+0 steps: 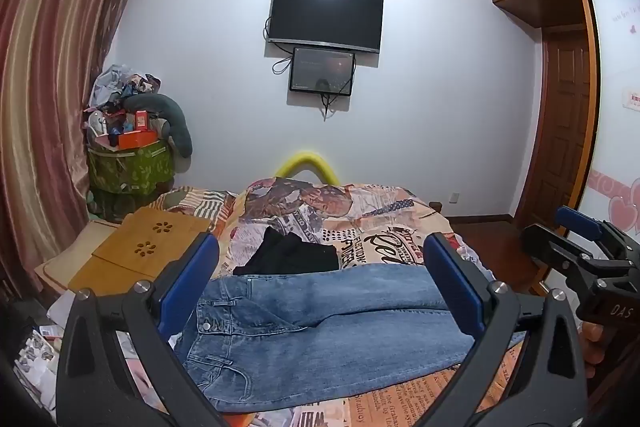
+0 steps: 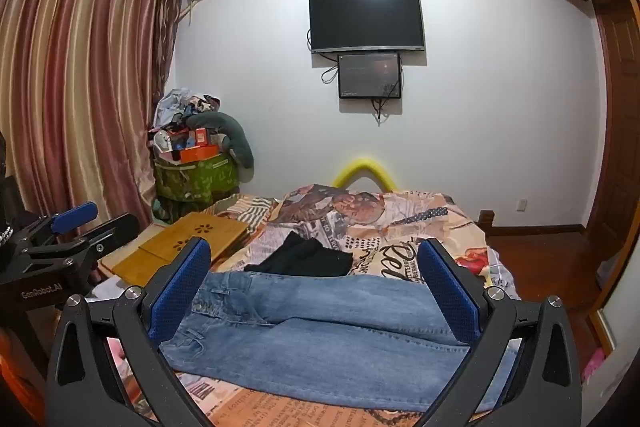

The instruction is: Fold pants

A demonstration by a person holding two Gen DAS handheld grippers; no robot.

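Note:
Blue jeans lie flat across the bed, waistband to the left, legs running right; they also show in the right wrist view. My left gripper is open and empty, held above the jeans at the near side of the bed. My right gripper is open and empty, also above the jeans. The right gripper shows at the right edge of the left wrist view; the left gripper shows at the left edge of the right wrist view.
A folded black garment lies on the newspaper-print bedcover just beyond the jeans. A wooden lap desk sits at the bed's left. A cluttered green bin stands by the curtain. A TV hangs on the far wall.

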